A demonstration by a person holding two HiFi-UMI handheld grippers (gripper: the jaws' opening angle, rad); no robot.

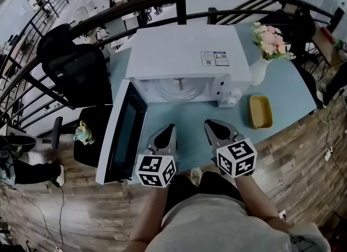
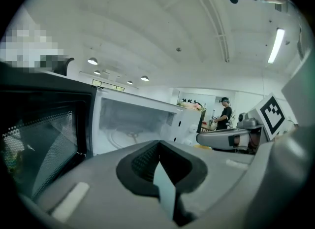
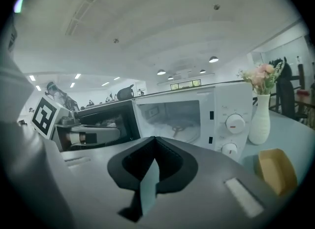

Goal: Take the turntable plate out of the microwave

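My left gripper had its jaws pressed together at the tips with nothing caught between them, and my right gripper was the same: closed tight and empty. Both hung side by side, a little apart, over the bare front strip of the pale blue table, noses aimed at the microwave and not touching it. The white microwave sat further back on the table, and its door stood swung wide out to my left. Inside the white cavity I could see the plate lying flat on the oven floor, round and clear, with a hub showing at its centre, well apart from both grippers. From the right gripper view the two knobs on the control panel sat one above the other, right of the cavity. Right of the microwave stood a white vase of pink flowers, and nearer to me than the vase lay a small yellow dish. An office chair stood beyond the table's left edge, by a dark railing.
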